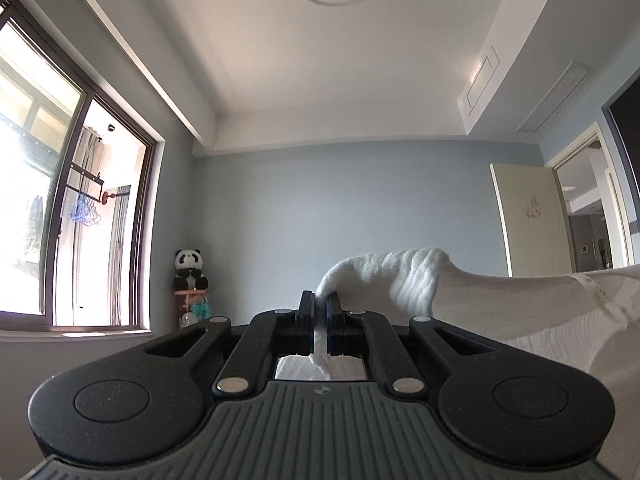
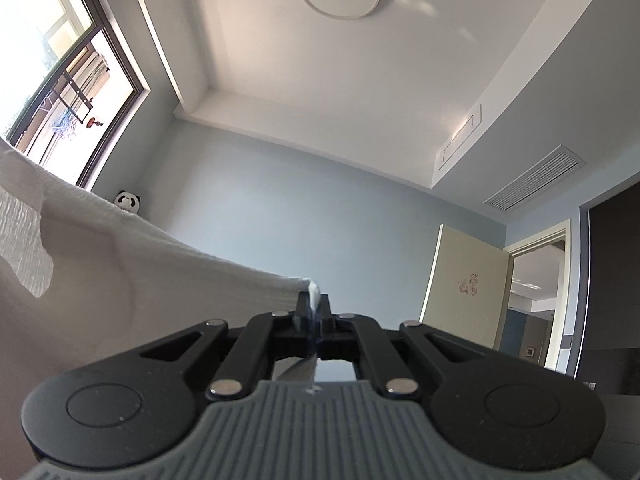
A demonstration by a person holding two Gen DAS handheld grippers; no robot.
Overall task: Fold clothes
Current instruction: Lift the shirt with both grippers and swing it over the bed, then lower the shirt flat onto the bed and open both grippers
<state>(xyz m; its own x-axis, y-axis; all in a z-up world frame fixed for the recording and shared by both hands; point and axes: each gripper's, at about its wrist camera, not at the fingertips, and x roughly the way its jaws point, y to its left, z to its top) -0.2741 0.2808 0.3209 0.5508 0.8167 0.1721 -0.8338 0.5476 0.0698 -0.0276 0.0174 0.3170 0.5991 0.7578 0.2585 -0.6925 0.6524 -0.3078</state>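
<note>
White textured knit garment (image 1: pixel 416 280) hangs stretched between left tongs (image 1: pixel 319 308) and right tongs (image 2: pixel 314 308), both clenched on its edge; lifting step, next calls for laying flat.

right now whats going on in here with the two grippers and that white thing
A person is holding a white garment up in the air with two hand-held grippers. The left gripper is shut on one bunched corner of it, and the right gripper is shut on another edge, so the cloth hangs stretched between them. Both point slightly upward toward the blue wall. No fold shows yet.
</note>
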